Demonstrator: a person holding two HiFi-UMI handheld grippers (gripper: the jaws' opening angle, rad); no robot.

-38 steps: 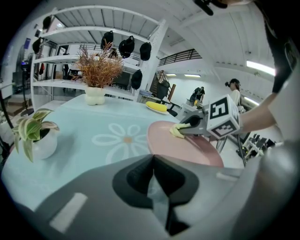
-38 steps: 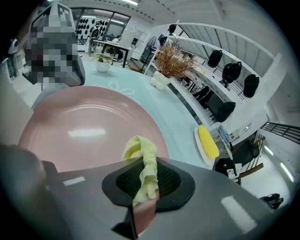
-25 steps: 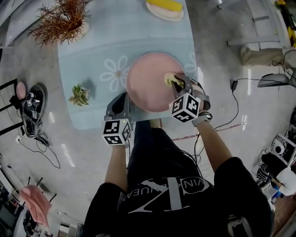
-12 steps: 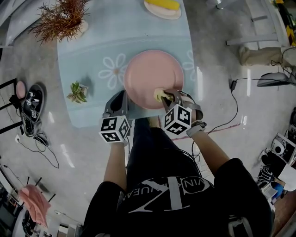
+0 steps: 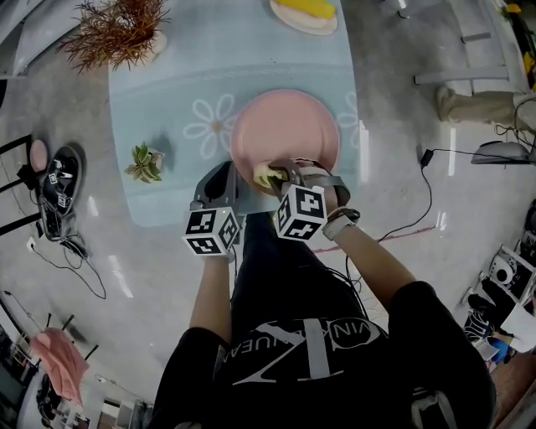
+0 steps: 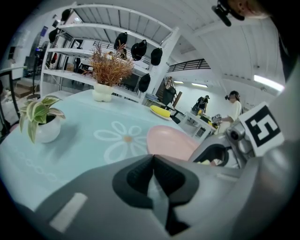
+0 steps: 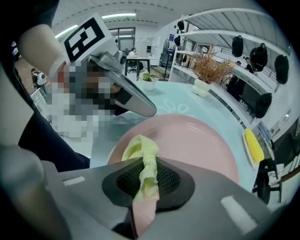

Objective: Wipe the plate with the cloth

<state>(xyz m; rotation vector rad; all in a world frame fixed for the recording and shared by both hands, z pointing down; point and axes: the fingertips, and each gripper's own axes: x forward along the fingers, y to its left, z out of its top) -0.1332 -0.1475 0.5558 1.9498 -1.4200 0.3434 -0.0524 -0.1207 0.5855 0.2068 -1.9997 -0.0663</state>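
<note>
The round pink plate (image 5: 289, 126) lies on the light blue table (image 5: 167, 109) near its front edge. My right gripper (image 5: 280, 174) is shut on a yellow cloth (image 5: 267, 176) and holds it down on the plate's near left rim. In the right gripper view the cloth (image 7: 142, 150) bunches out of the right gripper (image 7: 145, 176) onto the plate (image 7: 192, 140). My left gripper (image 5: 224, 174) rests at the plate's left near edge. In the left gripper view its jaws (image 6: 152, 159) meet with nothing visible between them, and the plate (image 6: 171, 139) lies just beyond.
A small potted plant (image 5: 144, 163) stands left of the plate, and a dried plant in a white vase (image 5: 117, 29) at the far left corner. A dish with something yellow (image 5: 306, 12) sits at the far edge. Cables (image 5: 402, 218) run over the floor.
My right gripper has swept the cloth from the plate's right side round the near rim to its near left part. The left gripper has hardly moved.
</note>
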